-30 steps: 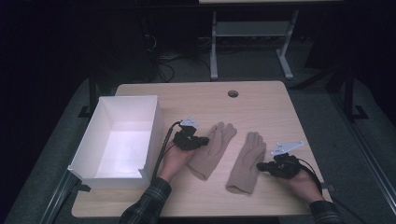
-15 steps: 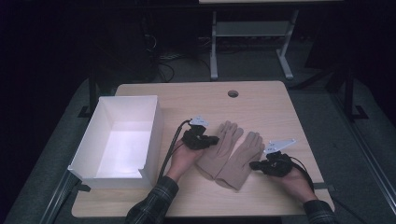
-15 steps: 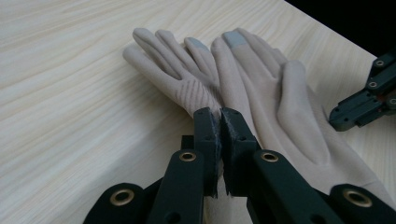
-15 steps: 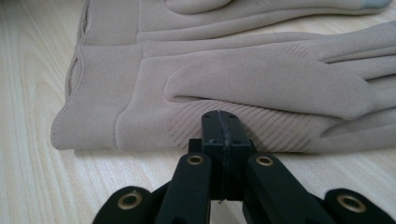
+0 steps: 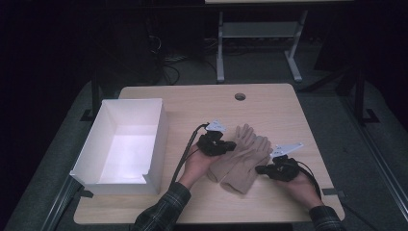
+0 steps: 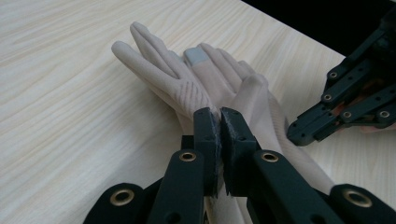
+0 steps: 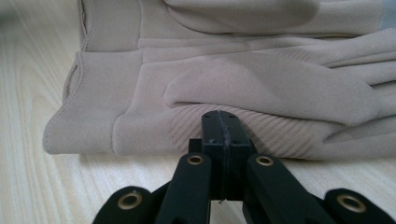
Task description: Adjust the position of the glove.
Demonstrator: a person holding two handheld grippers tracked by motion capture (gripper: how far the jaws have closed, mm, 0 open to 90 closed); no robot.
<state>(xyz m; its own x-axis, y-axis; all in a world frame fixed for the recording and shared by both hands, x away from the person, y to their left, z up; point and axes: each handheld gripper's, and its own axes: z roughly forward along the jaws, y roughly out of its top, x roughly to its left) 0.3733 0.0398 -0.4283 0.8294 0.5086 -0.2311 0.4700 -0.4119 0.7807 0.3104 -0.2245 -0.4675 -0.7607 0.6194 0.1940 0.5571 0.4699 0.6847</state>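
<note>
The two beige gloves (image 5: 243,156), lying overlapped mid-table between the left gripper (image 5: 231,145), pinching one glove's edge, and the right gripper (image 5: 260,169), pressed shut and empty, are judged soft and light, best pinched at the cuffs

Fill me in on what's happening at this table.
A person works two handheld grippers on a pair of beige gloves lying overlapped on the wooden table. The left gripper is shut on the upper glove's edge. The right gripper, jaws closed, sits at the lower glove's edge. A white box stands open at the left.
</note>
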